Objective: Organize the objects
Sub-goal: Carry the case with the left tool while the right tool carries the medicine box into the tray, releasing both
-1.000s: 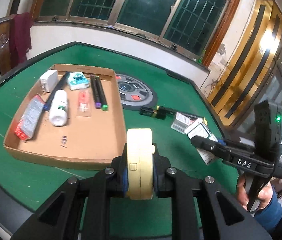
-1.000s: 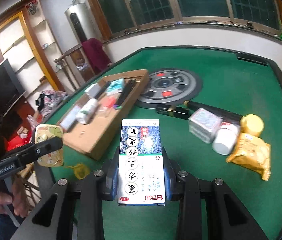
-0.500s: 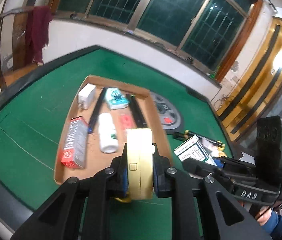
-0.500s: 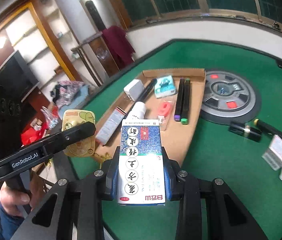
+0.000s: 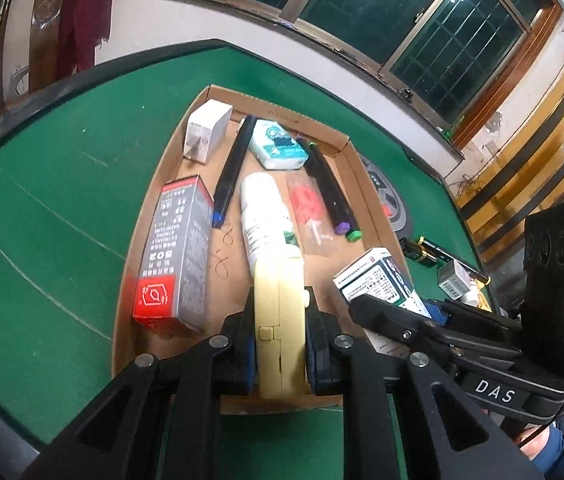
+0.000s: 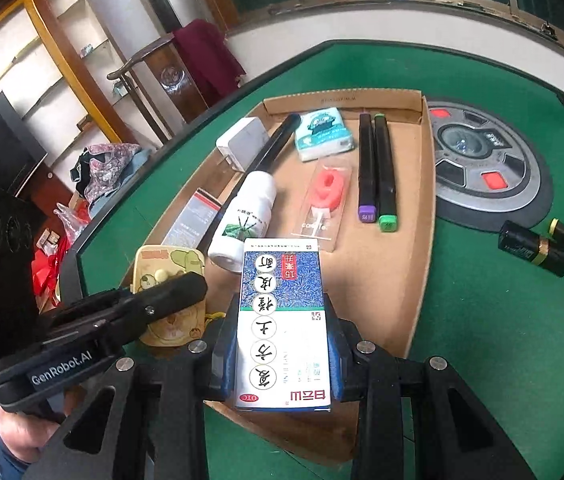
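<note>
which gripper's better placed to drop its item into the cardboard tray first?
Probably right. The right gripper holds the blue-and-white medicine box over bare floor of the brown cardboard tray; the left gripper's flat yellow case sits near the white bottle.
</note>
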